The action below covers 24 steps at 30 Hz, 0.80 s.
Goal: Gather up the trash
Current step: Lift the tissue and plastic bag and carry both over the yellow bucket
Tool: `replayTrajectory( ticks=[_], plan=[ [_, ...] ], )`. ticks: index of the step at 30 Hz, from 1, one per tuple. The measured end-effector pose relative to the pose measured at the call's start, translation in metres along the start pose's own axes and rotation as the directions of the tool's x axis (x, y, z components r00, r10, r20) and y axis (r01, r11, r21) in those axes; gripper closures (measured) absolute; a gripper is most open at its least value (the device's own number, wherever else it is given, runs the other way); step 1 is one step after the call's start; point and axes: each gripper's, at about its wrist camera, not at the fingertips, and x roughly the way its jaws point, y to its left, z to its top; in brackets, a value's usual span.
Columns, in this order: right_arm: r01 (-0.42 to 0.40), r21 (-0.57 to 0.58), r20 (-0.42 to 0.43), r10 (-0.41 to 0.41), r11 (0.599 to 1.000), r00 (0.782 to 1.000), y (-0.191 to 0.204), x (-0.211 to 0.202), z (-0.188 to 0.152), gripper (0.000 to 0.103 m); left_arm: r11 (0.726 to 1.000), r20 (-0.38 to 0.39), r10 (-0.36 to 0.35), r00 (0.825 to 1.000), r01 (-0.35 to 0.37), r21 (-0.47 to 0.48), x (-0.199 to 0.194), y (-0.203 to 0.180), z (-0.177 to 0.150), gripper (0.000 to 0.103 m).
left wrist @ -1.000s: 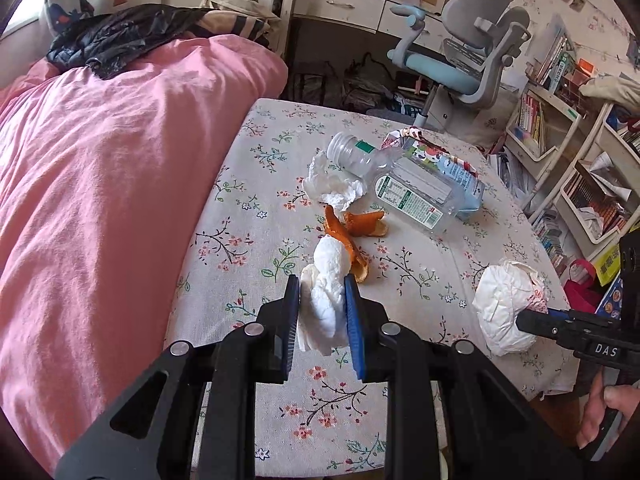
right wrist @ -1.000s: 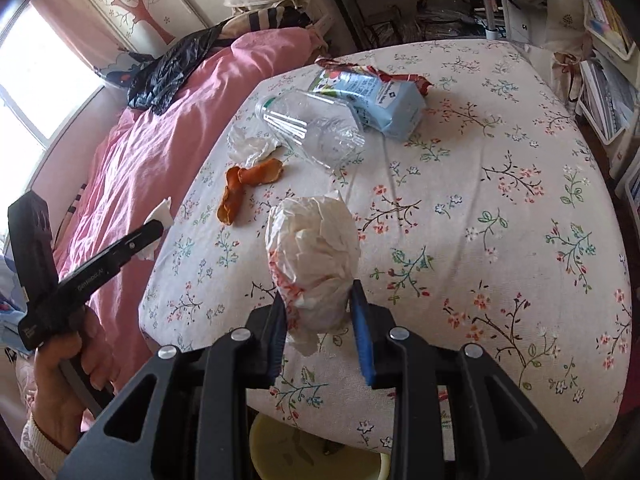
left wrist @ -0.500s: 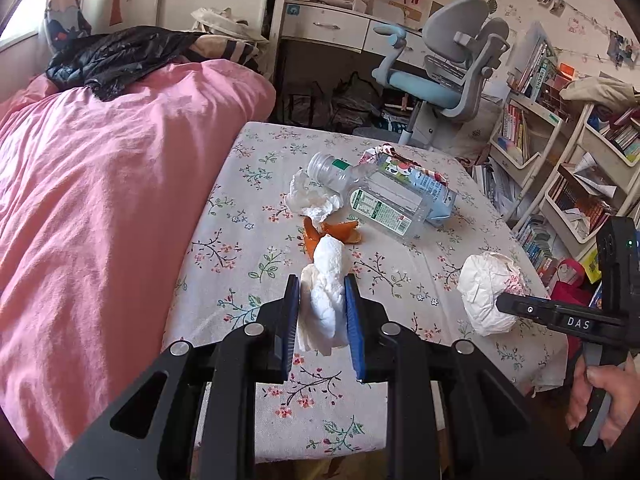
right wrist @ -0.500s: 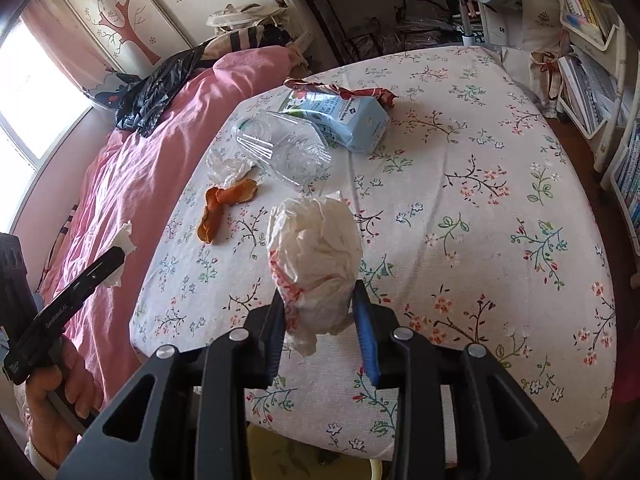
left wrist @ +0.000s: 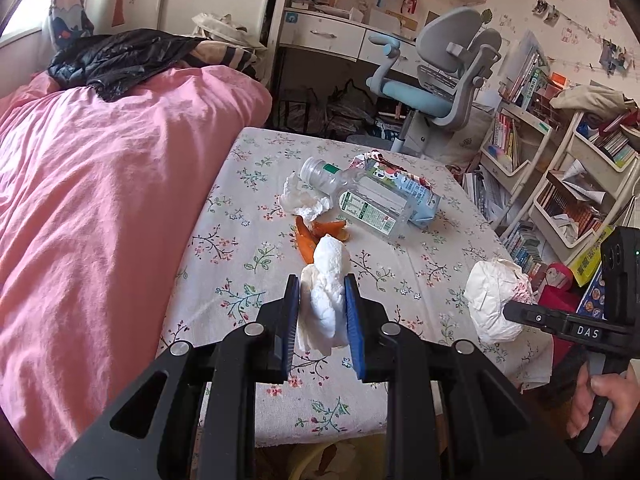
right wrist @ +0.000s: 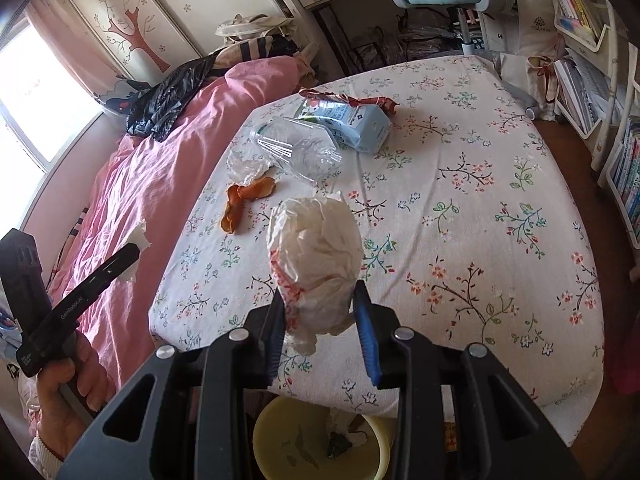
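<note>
Left gripper [left wrist: 322, 322]: jaws narrowed onto a white tissue [left wrist: 326, 294], blue pads pressing both its sides; the tissue stands up between the fingers, lifted clear of the table [left wrist: 248, 240].
Right gripper [right wrist: 322, 326]: jaws partly apart and clamped on a crumpled white wrapper [right wrist: 316, 264] with red print; the left pad presses it, the right pad meets its lower edge. The wrapper bulges above the fingers, held over the near table edge.
Bin [right wrist: 276, 432]: pale yellow, on the floor right below the right gripper, just off the table's near edge; some scraps lie inside.
Table: covered with a floral cloth, beside a bed with a pink duvet [left wrist: 100, 208].
Trash on table: orange peel [right wrist: 244, 200], a second crumpled tissue [right wrist: 244, 166], a clear plastic bottle [right wrist: 296, 146] lying on its side, and a light-blue carton [right wrist: 352, 118] touching the bottle on its far side. All sit on the far-left part of the cloth, well apart from both grippers.
Hands: a hand [right wrist: 68, 396] grips the left tool's handle at the lower left of the right view; fingers of the other hand [left wrist: 608, 408] wrap the right tool's handle at the lower right of the left view.
Room: office chair [left wrist: 440, 76] and bookshelves [left wrist: 560, 184] beyond the table.
</note>
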Motion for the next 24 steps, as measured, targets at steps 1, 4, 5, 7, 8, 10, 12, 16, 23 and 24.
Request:
replayTrajectory(
  ticks=[1,4,5,7,8,10,12,16,23,24],
  plan=[
    [-0.002,0.003,0.001,0.002,1.0,1.0,0.0,-0.002,-0.002,0.069,1.0,0.003,-0.003,1.0,0.003,0.0,-0.003,-0.001,-0.002,0.082],
    [-0.008,0.013,0.001,0.008,1.0,1.0,-0.003,-0.006,-0.007,0.069,1.0,0.009,-0.011,1.0,0.011,0.003,-0.011,-0.005,-0.007,0.082],
    [-0.009,0.016,0.001,0.009,1.0,1.0,-0.004,-0.007,-0.008,0.068,1.0,0.01,-0.013,1.0,0.013,0.007,-0.014,-0.008,-0.01,0.082],
    [-0.009,0.02,0.002,0.009,1.0,1.0,-0.005,-0.008,-0.009,0.068,1.0,0.011,-0.018,1.0,0.017,0.014,-0.018,-0.011,-0.014,0.082],
    [-0.008,0.022,0.002,0.008,1.0,1.0,-0.005,-0.008,-0.009,0.068,1.0,0.01,-0.019,1.0,0.019,0.018,-0.019,-0.014,-0.017,0.082],
    [-0.007,0.026,0.001,0.007,1.0,1.0,-0.007,-0.007,-0.008,0.068,0.999,0.007,-0.022,1.0,0.022,0.026,-0.021,-0.018,-0.021,0.082],
    [-0.007,0.026,0.001,0.007,1.0,1.0,-0.007,-0.006,-0.008,0.068,0.999,0.004,-0.024,1.0,0.024,0.033,-0.022,-0.021,-0.025,0.082],
    [-0.007,0.02,-0.004,0.007,1.0,1.0,-0.006,-0.004,-0.009,0.068,0.998,-0.002,-0.028,1.0,0.028,0.047,-0.024,-0.027,-0.031,0.082],
    [-0.007,-0.003,-0.024,0.007,1.0,1.0,-0.005,-0.002,-0.013,0.068,0.998,-0.014,-0.031,0.999,0.031,0.056,-0.025,-0.033,-0.038,0.082],
    [-0.008,-0.005,-0.027,0.008,1.0,1.0,-0.005,-0.002,-0.013,0.068,0.998,-0.015,-0.032,0.999,0.033,0.055,-0.025,-0.033,-0.04,0.082]
  ],
)
